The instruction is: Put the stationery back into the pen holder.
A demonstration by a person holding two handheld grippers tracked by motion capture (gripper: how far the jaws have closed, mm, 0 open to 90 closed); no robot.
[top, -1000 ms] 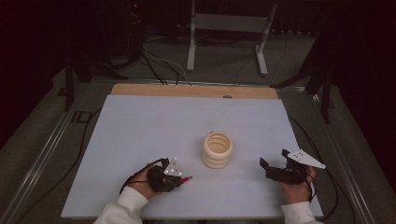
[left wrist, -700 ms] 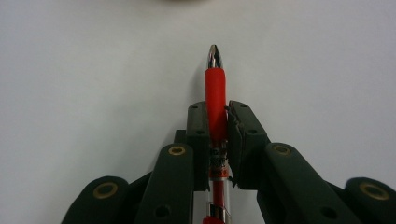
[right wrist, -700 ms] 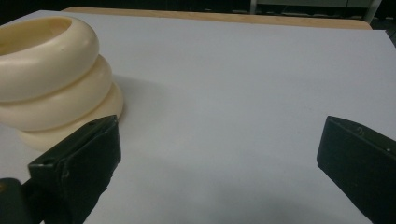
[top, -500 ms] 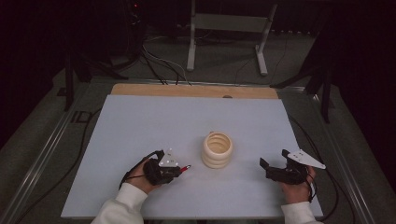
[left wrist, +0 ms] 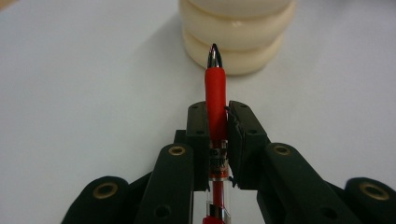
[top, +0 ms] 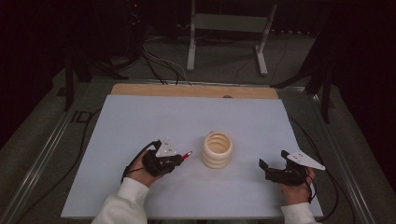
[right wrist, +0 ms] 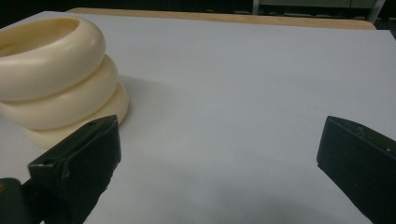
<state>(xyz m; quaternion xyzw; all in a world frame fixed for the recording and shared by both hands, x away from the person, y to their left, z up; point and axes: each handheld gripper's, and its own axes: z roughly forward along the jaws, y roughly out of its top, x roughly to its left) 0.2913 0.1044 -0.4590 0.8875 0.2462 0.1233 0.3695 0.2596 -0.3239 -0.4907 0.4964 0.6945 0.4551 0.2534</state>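
Slim red plastic pen (left wrist: 216,100) clamped in left gripper (left wrist: 217,121), near smooth cream ribbed holder (top: 217,150); right gripper (right wrist: 219,154) agape

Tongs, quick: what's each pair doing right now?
Left tongs: closed on a red pen, tip toward the cream ringed holder.
Right tongs: open, holding nothing.

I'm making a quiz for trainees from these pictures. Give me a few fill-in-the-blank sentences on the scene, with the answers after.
1. The left gripper is shut on a ____ pen.
2. The pen's tip points toward the cream ____ holder.
3. The right gripper has its jaws ____.
4. The holder stands on the pale ____.

Missing words: red; ribbed; open; table
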